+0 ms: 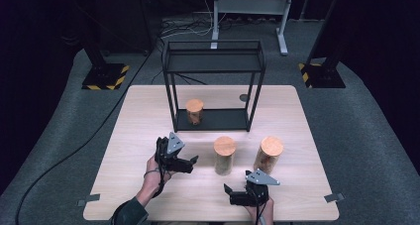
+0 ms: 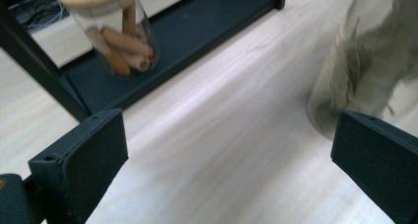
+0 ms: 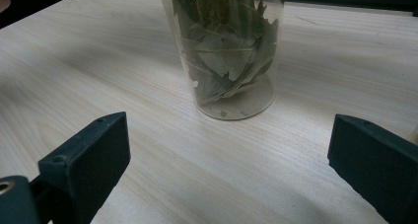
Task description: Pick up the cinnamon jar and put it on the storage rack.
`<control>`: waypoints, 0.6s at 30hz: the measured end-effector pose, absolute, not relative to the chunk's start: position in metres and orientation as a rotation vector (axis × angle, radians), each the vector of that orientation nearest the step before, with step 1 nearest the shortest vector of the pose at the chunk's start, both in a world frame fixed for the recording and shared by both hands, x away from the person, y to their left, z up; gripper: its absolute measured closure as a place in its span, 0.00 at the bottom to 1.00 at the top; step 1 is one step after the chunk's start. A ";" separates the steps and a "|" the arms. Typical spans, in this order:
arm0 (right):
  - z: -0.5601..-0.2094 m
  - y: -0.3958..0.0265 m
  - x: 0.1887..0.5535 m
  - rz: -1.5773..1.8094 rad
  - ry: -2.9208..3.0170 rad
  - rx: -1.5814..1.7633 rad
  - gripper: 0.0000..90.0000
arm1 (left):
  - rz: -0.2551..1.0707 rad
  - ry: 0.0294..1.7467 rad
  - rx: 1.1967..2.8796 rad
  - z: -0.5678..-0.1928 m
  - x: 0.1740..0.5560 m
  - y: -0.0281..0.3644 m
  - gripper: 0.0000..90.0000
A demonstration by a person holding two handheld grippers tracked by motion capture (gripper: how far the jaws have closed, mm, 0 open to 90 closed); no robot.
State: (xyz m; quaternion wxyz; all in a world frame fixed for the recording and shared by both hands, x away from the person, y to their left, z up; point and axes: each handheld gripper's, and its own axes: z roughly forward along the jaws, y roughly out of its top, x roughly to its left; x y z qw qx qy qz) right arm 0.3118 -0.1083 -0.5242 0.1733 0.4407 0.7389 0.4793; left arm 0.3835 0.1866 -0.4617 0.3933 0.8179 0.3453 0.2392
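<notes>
We hold both grippers low over the pale wooden bench (image 1: 148,116), jaws spread wide and empty. The left gripper (image 1: 190,161) sits left of centre, angled toward the clear glass jar of dried leaves with a round wooden lid (image 1: 224,155), which stands upright mid-frame, probably our next pick. The right gripper (image 1: 229,190) faces the same jar from the lower centre. A second lidded jar (image 1: 268,154) stands just right of it, apart. A jar of brown sticks (image 1: 194,111) rests on the black metal shelf rack (image 1: 213,61) above, leaving free shelf to its right.
</notes>
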 end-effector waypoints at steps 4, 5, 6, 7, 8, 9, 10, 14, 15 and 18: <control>-0.524 -0.108 0.312 1.361 2.096 1.249 0.02 | 0.615 0.896 2.075 -0.472 0.369 0.194 0.00; -0.524 -0.108 0.312 1.360 2.096 1.250 0.02 | 0.621 0.899 2.080 -0.474 0.366 0.195 0.00; -0.524 -0.108 0.312 1.361 2.097 1.250 0.02 | 0.618 0.907 2.078 -0.477 0.363 0.197 0.00; -0.524 -0.108 0.312 1.360 2.097 1.250 0.02 | 0.613 0.915 2.079 -0.479 0.360 0.199 0.00; -0.524 -0.108 0.312 1.360 2.097 1.250 0.02 | 0.608 0.925 2.079 -0.482 0.357 0.201 0.00; -0.524 -0.108 0.312 1.360 2.097 1.250 0.02 | 0.609 0.931 2.081 -0.484 0.355 0.203 0.00; -0.524 -0.108 0.312 1.360 2.097 1.250 0.02 | 0.607 0.940 2.080 -0.485 0.353 0.204 0.00; -0.524 -0.108 0.311 1.361 2.095 1.248 0.02 | 0.585 0.996 2.066 -0.495 0.345 0.213 0.00; -0.524 -0.108 0.311 1.360 2.096 1.249 0.02 | 0.589 1.002 2.075 -0.497 0.343 0.214 0.00; -0.524 -0.108 0.312 1.359 2.099 1.247 0.02 | 0.597 1.007 2.103 -0.501 0.337 0.216 0.00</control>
